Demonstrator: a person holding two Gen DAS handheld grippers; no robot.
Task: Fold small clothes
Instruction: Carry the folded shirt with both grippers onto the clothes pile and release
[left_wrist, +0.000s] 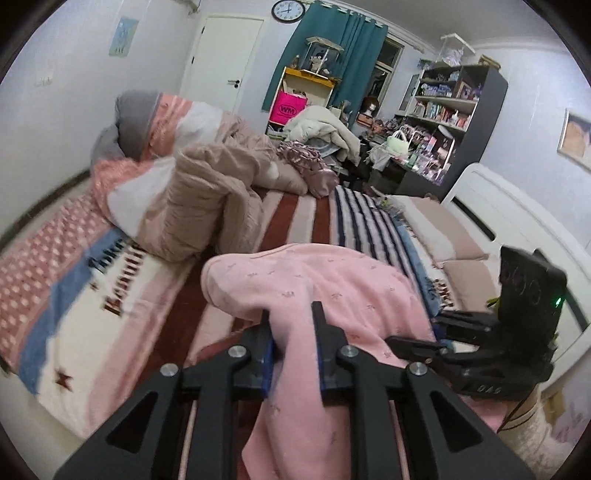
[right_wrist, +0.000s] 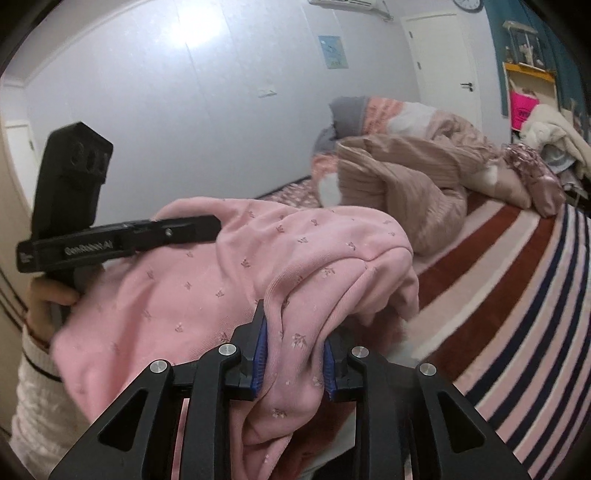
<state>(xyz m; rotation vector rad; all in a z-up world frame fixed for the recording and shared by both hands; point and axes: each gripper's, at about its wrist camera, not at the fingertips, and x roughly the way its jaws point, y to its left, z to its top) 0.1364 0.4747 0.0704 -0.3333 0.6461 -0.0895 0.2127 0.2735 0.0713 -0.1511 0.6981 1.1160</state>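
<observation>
We are in a bedroom with pale lilac-white walls (right_wrist: 166, 92). A white door (left_wrist: 225, 61) stands shut in the far wall, a round clock (left_wrist: 288, 10) hangs high beside it, and a small blue poster (left_wrist: 123, 36) is pinned further left. A teal curtain (left_wrist: 332, 55) hangs beside a window (left_wrist: 388, 64). In front of the curtain we see a yellow-topped shelf unit (left_wrist: 306, 88), and to the right a dark bookcase (left_wrist: 465, 107) crowded with small things. A framed picture (left_wrist: 576, 136) hangs on the right wall. A striped blanket (left_wrist: 295, 218) covers the bed, with heaped beige bedding (left_wrist: 207, 206) on it. A white headboard (left_wrist: 491, 206) stands at the right.
</observation>
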